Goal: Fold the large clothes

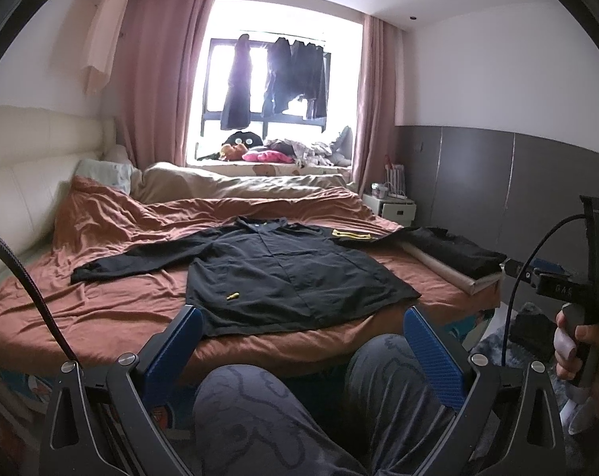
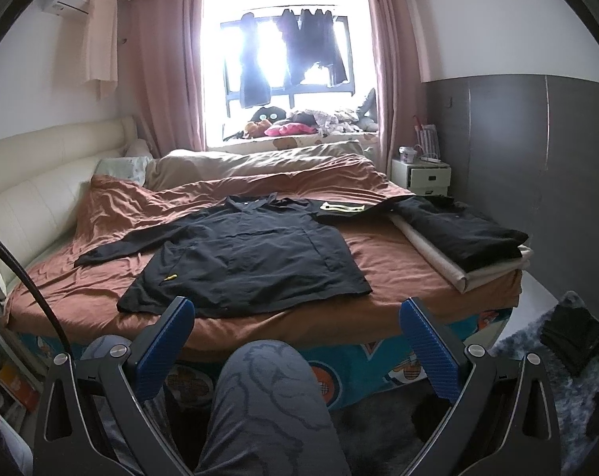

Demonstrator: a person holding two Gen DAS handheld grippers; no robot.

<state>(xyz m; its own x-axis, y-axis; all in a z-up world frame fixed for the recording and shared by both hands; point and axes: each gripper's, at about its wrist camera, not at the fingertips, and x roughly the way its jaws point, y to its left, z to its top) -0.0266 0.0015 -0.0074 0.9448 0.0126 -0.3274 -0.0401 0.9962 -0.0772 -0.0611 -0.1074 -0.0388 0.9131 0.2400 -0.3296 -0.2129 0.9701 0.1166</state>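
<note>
A large black shirt (image 1: 291, 273) lies spread flat, front up, on the rust-brown bedcover (image 1: 101, 309). One sleeve (image 1: 121, 258) stretches out to the left; the other carries a yellow patch (image 1: 353, 234). My left gripper (image 1: 301, 317) is open over the bed's near edge, just short of the shirt's hem. In the right wrist view the shirt (image 2: 251, 261) lies ahead and slightly left, and my right gripper (image 2: 297, 306) is open, empty, and also short of the hem. The right gripper's body (image 1: 569, 289) shows at the right of the left wrist view, held in a hand (image 1: 576, 341).
A folded black garment (image 2: 458, 230) rests on a folded beige cloth (image 2: 489, 273) at the bed's right edge. The person's knees in patterned grey trousers (image 2: 267, 388) are between the fingers. A white nightstand (image 2: 420, 176) stands at the back right, and a grey rug (image 2: 584, 388) covers the floor.
</note>
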